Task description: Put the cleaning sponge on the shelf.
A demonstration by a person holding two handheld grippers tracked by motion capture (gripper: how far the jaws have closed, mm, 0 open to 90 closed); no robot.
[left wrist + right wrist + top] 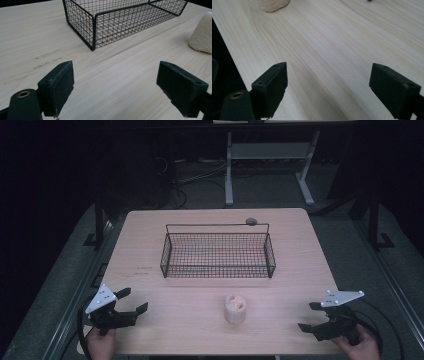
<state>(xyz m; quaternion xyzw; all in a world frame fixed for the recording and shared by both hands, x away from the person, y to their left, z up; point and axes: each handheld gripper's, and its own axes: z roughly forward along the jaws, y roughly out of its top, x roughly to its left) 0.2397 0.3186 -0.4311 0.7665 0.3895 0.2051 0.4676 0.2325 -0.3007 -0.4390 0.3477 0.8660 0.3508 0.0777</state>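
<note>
A black wire basket (218, 251) stands in the middle of the wooden table (150, 235), and it holds nothing that I can see. In front of it sits a small cream fuzzy object (235, 308) with two holes on top. My left gripper (131, 302) rests open at the table's front left, jaws toward the basket (120, 22); the cream object (202, 35) lies off to its right. At the front right corner my right gripper (307, 316) is open, with bare table between its jaws (328, 85); the cream object (272, 5) lies well ahead of it.
A small dark round thing (251, 221) sits at the basket's back right corner. The table's front edge runs close under both grippers. Beyond the table the floor is dark, with cables (185, 175) and a white desk frame (270, 155).
</note>
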